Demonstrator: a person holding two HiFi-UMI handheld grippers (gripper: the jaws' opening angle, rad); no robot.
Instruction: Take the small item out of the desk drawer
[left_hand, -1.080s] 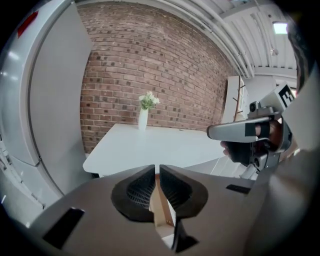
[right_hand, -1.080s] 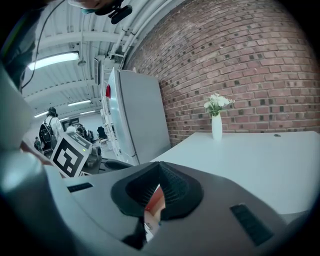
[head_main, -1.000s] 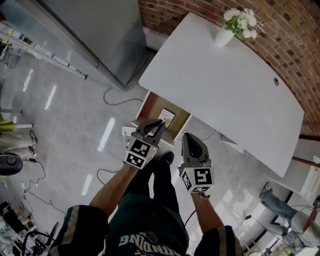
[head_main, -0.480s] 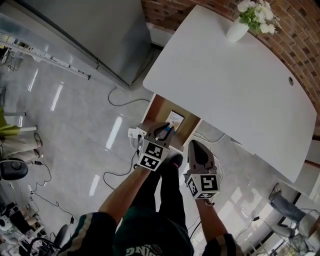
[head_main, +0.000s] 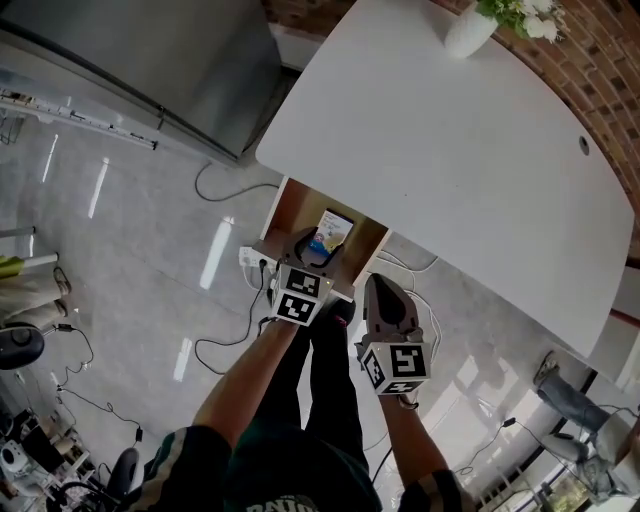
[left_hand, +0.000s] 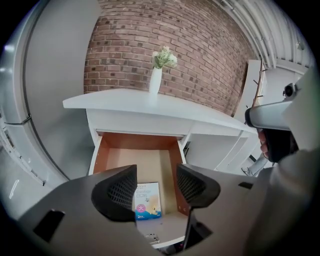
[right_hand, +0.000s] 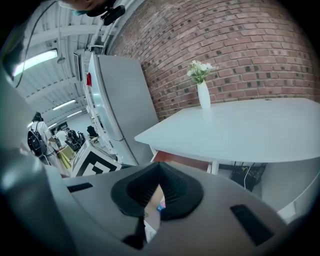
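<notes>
The desk drawer (head_main: 292, 204) stands pulled out under the white desk's (head_main: 450, 150) left end, its inside brown. A small white and blue packet (head_main: 333, 228) lies flat on its floor toward the front. My left gripper (head_main: 312, 245) hangs over the drawer's front edge and points down into it. Its jaws have just been opening and stand apart, nothing gripped. In the left gripper view the packet (left_hand: 147, 201) shows in the gap of the left gripper (left_hand: 156, 187), lower down in the drawer (left_hand: 102, 155). My right gripper (head_main: 378, 285) is to the right, in front of the drawer, shut and empty.
A white vase of flowers (head_main: 470, 30) stands at the desk's far edge against the brick wall. A tall grey cabinet (head_main: 150, 60) is left of the desk. A power strip (head_main: 252, 262) and cables (head_main: 215, 190) lie on the floor by the drawer.
Both grippers have sunk toward the drawer. The left one now reaches over the drawer's front edge and its jaws have gone from shut to apart.
</notes>
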